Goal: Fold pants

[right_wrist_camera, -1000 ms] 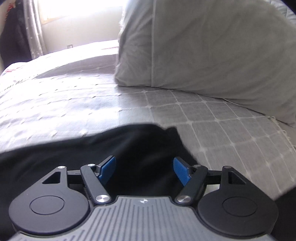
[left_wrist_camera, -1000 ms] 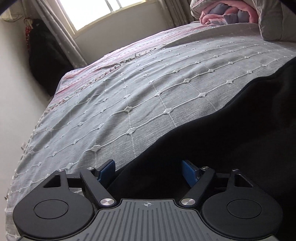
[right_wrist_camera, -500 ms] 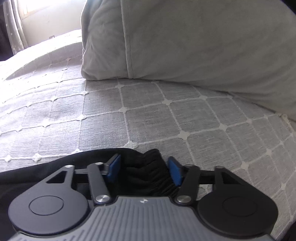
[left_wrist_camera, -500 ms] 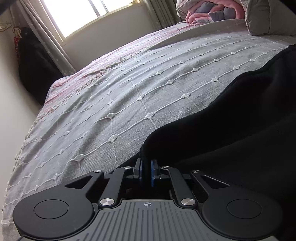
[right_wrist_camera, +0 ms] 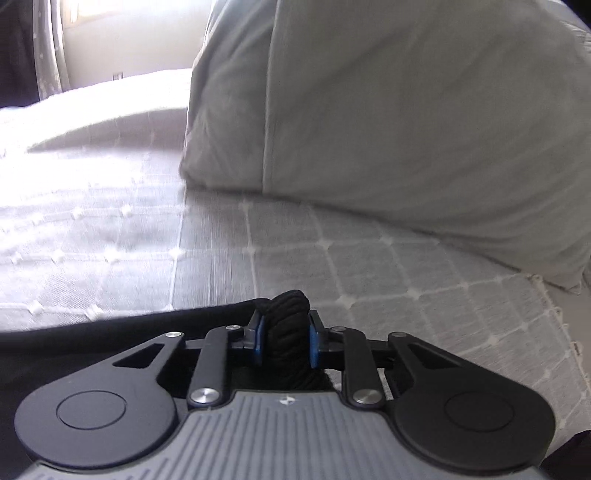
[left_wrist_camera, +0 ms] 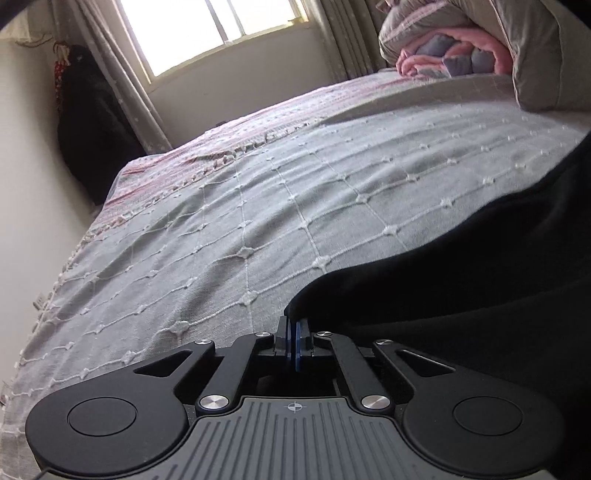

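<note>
Two views looked forward along hand-held grippers, low over a bed covered by a grey bedspread (left_wrist_camera: pixel 295 206) stitched in a white grid with small knots.

In the left wrist view, the left gripper (left_wrist_camera: pixel 294 341) had its blue pads pressed together, pinching a thin edge of the black pants (left_wrist_camera: pixel 461 295). The dark cloth spread from the pads toward the right side of the bed, filling the lower right of the view and lying on the bedspread. At the far end of the bed a pink-striped cover lay under the bedspread's fringed edge. Beyond it stood a bright window (left_wrist_camera: pixel 221 33) with curtains, and dark clothes hung on the wall at the left. A rolled pink and lilac blanket (left_wrist_camera: pixel 454 55) sat at the far right corner of the bed, beside a grey pillow.

In the right wrist view, the right gripper (right_wrist_camera: pixel 284 341) had just been closing, and its blue pads squeezed a thick gathered bunch of the pants, ribbed like a waistband. More black cloth trailed to the left along the bedspread. A large grey pillow (right_wrist_camera: pixel 406 122) rested on the bed ahead, apart from the pants.
</note>
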Demonstrator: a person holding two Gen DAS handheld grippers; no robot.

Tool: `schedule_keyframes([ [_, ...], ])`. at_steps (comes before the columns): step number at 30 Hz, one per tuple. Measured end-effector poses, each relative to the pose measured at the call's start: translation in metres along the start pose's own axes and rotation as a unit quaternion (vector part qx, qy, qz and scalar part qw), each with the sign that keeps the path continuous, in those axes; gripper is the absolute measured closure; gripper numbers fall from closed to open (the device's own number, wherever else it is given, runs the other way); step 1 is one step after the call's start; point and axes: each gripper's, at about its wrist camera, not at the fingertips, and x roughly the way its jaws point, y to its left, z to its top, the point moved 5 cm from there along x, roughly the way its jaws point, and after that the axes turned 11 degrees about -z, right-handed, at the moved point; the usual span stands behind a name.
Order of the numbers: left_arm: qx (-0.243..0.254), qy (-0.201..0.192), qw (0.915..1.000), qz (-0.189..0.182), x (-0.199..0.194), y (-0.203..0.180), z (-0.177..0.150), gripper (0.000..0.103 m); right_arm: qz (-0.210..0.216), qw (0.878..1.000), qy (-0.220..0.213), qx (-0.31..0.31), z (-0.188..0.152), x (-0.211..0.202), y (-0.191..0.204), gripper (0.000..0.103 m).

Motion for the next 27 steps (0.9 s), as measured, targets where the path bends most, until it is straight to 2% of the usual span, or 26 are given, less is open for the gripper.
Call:
schedule_keyframes([
  [4,-0.030,-0.019,0.9994,-0.004,-0.014,0.014,0.008,0.103,0.021,0.998,-0.036,0.041,0.021,-0.032,-0.019,0.062],
  [10,-0.034,-0.018,0.9992,0.014,-0.014,0.009,0.002,0.103,0.003,0.999,-0.009,0.031,0.005,-0.019,-0.020,0.062],
  [13,-0.046,-0.028,0.9983,0.022,-0.026,0.011,0.012,0.103,-0.006,0.999,-0.009,0.038,0.007,-0.022,-0.018,0.062],
  [15,-0.051,-0.044,0.9973,0.028,-0.047,0.015,0.022,0.103,0.004,0.997,-0.039,0.061,0.025,-0.047,-0.018,0.062],
  [17,-0.058,-0.071,0.9953,0.029,-0.079,0.018,0.031,0.103,0.021,0.993,-0.093,0.070,0.046,-0.088,-0.024,0.062],
  [19,-0.063,-0.099,0.9927,0.029,-0.119,0.019,0.030,0.103,0.045,0.985,-0.153,0.068,0.054,-0.135,-0.037,0.062],
  [21,-0.054,-0.121,0.9909,0.023,-0.159,0.011,0.015,0.103,0.073,0.974,-0.200,0.072,0.041,-0.173,-0.058,0.062],
  [23,-0.039,-0.116,0.9925,0.001,-0.183,-0.009,-0.016,0.102,0.082,0.973,-0.208,0.064,0.009,-0.188,-0.079,0.062],
  [25,-0.019,-0.087,0.9958,-0.024,-0.193,-0.037,-0.057,0.102,0.074,0.979,-0.185,0.032,-0.038,-0.179,-0.092,0.057],
  [27,-0.008,-0.047,0.9977,-0.047,-0.193,-0.066,-0.096,0.101,0.068,0.989,-0.130,-0.003,-0.092,-0.155,-0.099,0.055],
])
